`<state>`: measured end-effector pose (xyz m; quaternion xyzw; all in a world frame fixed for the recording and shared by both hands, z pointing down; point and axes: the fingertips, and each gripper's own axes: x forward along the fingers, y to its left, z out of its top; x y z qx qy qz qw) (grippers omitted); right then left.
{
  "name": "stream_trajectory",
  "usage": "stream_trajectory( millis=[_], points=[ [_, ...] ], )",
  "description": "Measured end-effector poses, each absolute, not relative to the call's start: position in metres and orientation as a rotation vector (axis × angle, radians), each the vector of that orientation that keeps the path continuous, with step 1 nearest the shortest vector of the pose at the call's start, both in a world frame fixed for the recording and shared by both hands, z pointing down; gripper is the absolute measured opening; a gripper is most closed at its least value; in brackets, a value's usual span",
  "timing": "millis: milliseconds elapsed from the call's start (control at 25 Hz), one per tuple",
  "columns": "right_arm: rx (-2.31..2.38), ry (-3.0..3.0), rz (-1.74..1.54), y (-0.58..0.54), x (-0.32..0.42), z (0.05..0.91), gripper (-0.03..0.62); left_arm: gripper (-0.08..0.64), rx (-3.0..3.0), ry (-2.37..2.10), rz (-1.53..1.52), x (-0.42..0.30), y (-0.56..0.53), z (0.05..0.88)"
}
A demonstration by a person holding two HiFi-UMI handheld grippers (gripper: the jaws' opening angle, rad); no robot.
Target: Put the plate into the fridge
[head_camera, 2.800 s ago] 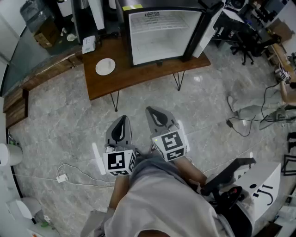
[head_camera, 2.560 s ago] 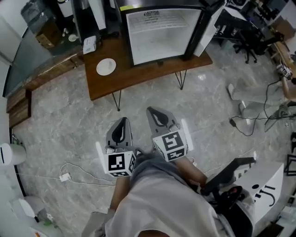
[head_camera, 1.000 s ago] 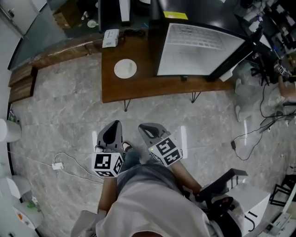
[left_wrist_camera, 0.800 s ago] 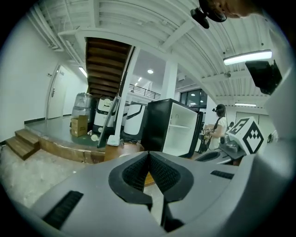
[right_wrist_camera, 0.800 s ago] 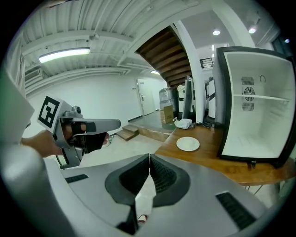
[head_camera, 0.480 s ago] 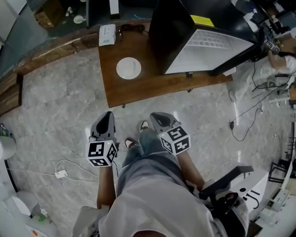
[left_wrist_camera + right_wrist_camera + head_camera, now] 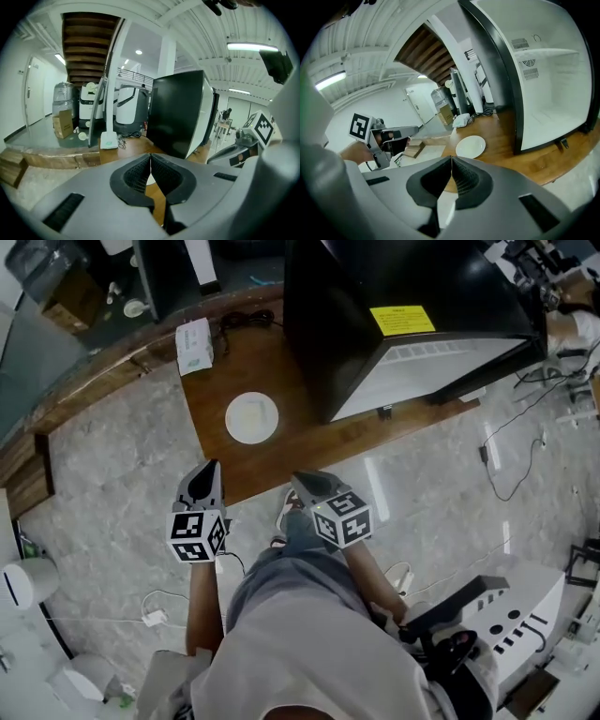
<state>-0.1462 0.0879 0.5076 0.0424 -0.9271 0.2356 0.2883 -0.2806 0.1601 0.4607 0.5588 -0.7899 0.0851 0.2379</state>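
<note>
Head view first, starting closest to you: your grey shirt fills the bottom of the picture, and both arms reach forward over the grey marbled floor (image 7: pixel 112 474). Your left tongs (image 7: pixel 210 471) are closed and empty. In the left gripper view the ribbed pads (image 7: pixel 140 173) meet in one thin line with nothing caught between them. Your right tongs (image 7: pixel 302 480) are just the same, jaws pressed together on nothing, and the right gripper view shows their pads (image 7: pixel 464 180) meeting. From above, both tips sit level with the near edge of the wooden tabletop (image 7: pixel 281 457); you cannot judge how high above it they are.

Beyond the tips, the plate (image 7: pixel 251 417) lies flat on the tabletop. It is white, round and bare, and neither pair of tongs touches it. It sits ahead of your left tongs and to the left of the fridge (image 7: pixel 375 343), near it but with a strip of wood showing between them. In the right gripper view the plate (image 7: pixel 470 146) shows just past the closed jaws.

The fridge stands on the right part of the tabletop. It is black-cased with a yellow label (image 7: pixel 403 319) on top, and it stands open with its white inside (image 7: pixel 548 93) showing.

Farther back, near the tabletop's far left corner, lies a white box (image 7: pixel 194 341), with a black cable (image 7: pixel 246 320) just beside it.
</note>
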Motion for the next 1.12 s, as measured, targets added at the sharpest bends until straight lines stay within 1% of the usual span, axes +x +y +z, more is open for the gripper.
stream_trajectory(
  millis=[120,360,560,680,880,920,960,1000,1120],
  points=[
    [0.146,-2.45,0.697,0.054,-0.17,0.522,0.017,0.02,1.543,-2.133,0.344,-0.309,0.119,0.474],
    [0.297,-2.474,0.678,0.01,-0.204,0.541,0.017,0.02,1.619,-1.979,0.384,-0.348,0.074,0.505],
    [0.416,-2.441,0.761,-0.002,-0.231,0.562,0.017,0.021,1.747,-1.739,0.417,-0.385,0.047,0.541],
    [0.563,-2.457,0.808,-0.009,-0.245,0.567,0.018,0.023,1.837,-1.581,0.439,-0.401,0.03,0.563],
    [0.737,-2.375,0.986,-0.005,-0.268,0.595,0.025,0.032,1.916,-1.351,0.582,-0.431,0.012,0.601],
    [0.777,-2.35,1.01,-0.003,-0.273,0.602,0.049,0.056,1.936,-1.301,0.598,-0.435,0.009,0.607],
    [0.817,-2.324,1.027,-0.001,-0.276,0.61,0.141,0.083,1.954,-1.255,0.61,-0.437,0.007,0.614],
    [0.851,-2.3,1.034,0.001,-0.277,0.616,0.175,0.091,1.967,-1.216,0.623,-0.438,0.005,0.62],
    [0.908,-2.242,1.084,0.002,-0.276,0.633,0.175,0.091,1.981,-1.151,0.693,-0.434,-0.004,0.635]
  ],
)
